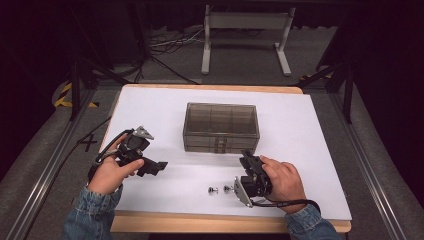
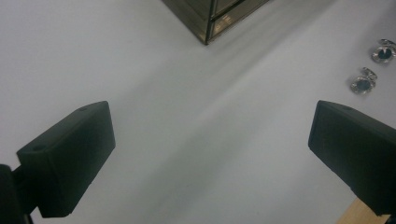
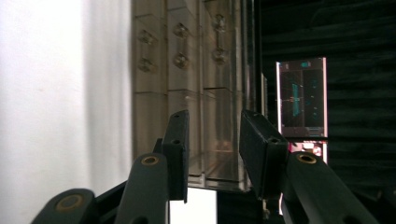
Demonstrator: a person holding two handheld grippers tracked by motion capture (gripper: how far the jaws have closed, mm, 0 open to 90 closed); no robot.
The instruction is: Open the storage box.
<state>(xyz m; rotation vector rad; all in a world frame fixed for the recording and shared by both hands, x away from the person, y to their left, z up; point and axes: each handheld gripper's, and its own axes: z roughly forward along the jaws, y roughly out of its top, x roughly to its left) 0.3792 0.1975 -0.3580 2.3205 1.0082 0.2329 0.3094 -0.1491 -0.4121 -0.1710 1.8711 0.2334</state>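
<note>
**My right jaws stand partly open at the front of the drawer box**

I hold a gripper in each hand over a white table (image 1: 150,107). A smoky, see-through drawer box (image 1: 221,127) sits in the middle of the table, its small drawers facing me.

My right gripper (image 1: 247,161) is turned on its side and points at the lower right of the box's front. In the right gripper view, the box (image 3: 187,84) rises just beyond my two black jaws, its rows of little drawer knobs visible above them. The jaws stand at a middling gap with nothing between them, and the pads press on nothing. I cannot tell whether the tips touch the box front.

My left gripper (image 1: 156,167) hovers over bare table, well to the left of the box. Its jaws are spread wide and empty. In the left gripper view, one corner of the box (image 2: 210,16) lies far ahead of the jaws.

Two small shiny metal knobs (image 1: 220,190) lie on the table near its front edge, just left of my right hand (image 1: 282,179).
</note>
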